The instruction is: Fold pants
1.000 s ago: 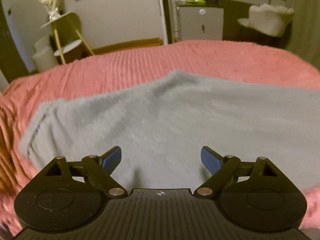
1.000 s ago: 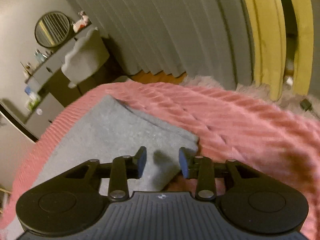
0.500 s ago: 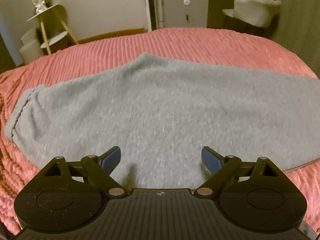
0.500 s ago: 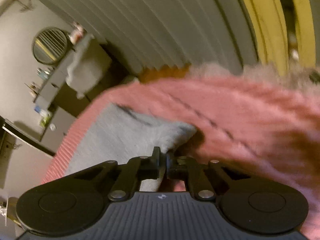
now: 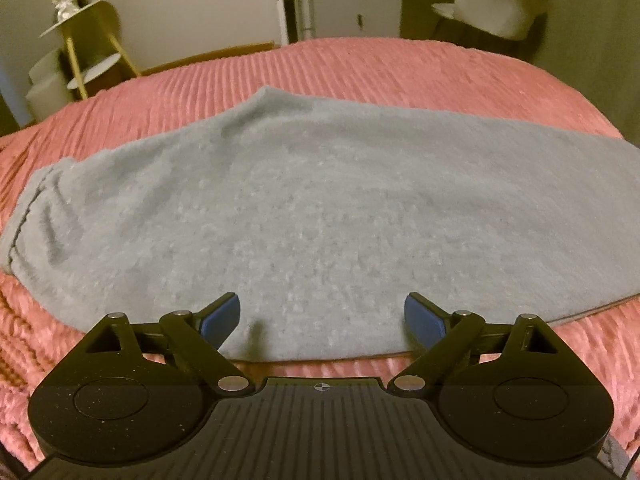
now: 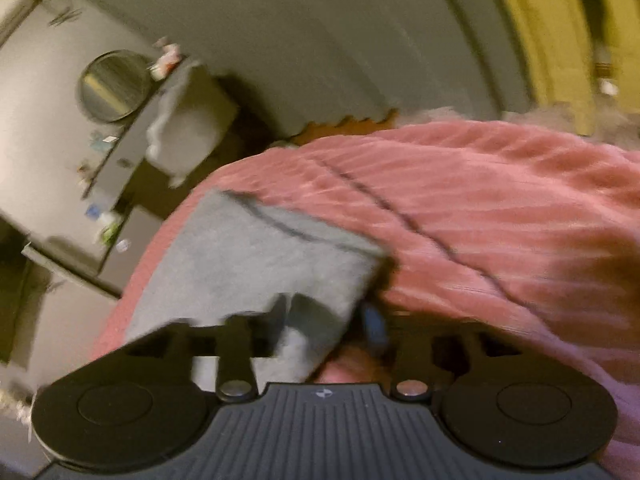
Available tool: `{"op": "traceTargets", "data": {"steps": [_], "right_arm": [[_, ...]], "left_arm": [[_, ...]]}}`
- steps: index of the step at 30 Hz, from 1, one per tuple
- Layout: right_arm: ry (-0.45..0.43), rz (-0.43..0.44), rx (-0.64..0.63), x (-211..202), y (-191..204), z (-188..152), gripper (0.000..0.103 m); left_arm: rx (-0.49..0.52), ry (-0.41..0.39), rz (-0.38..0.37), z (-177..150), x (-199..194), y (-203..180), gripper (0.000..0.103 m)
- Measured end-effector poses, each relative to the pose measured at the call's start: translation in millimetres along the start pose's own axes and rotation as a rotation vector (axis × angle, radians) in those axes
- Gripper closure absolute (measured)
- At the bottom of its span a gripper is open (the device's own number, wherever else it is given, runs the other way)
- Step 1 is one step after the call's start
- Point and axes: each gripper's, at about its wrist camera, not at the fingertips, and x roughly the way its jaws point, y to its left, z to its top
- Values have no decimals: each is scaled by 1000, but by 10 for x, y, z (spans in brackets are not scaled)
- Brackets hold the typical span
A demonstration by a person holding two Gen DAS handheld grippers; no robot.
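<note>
1. Left wrist view: the grey pants point(image 5: 320, 208) lie flat on the pink bed point(image 5: 400, 72), long axis running side to side across the frame, one end bunched at the bed's left edge. The left gripper point(image 5: 322, 318) hangs wide and empty over the near hem, its blue pads point(image 5: 220, 316) on either side of the cloth's middle stretch, apparently not touching it.

2. Right wrist view, blurred: the pants' other end point(image 6: 256, 256) lies left of centre, running away toward the bed's far-left edge. The right gripper point(image 6: 320, 320) is opening, a cloth corner loose between its jaws with no visible pinch. This hand looks nearer an end, so it seems better placed to carry that end along the long axis.
</note>
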Motion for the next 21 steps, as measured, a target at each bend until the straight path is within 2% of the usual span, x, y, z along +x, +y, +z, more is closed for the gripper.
{"op": "traceTargets", "data": {"steps": [2,3,6,9,11,13,15,17,19,21], "right_arm": [[21,4,-50,61,133,-3,6],[33,-9,-80,97,208,-7,3],[39,-77,-151,187,359,-54,3],[26,-88,-182,166,387,-105,3],[23,-169,-224,90,498,-133,3],[-50,-286,-331,-83,673,-219,3],[-100,-258,-391,-253,773,-322,3],[-80,-163,-389,-372,872,-439,3],[-45,-61,-408,-425,1017,-605,9],[-24,4,-484,-444,1218,-806,31]], "left_arm": [[5,-8,-1,-1,-21,-38,8],[6,-9,-2,-7,-31,-51,8],[3,7,0,-44,-33,-51,8],[-2,18,14,-84,-34,-5,8],[-7,14,26,-97,-55,49,8],[-17,1,34,-107,-84,113,8],[-35,-8,37,-122,-92,187,7],[-58,4,48,-142,-62,250,7],[-77,17,44,-167,-29,295,7],[-90,26,40,-184,-1,326,7]]}}
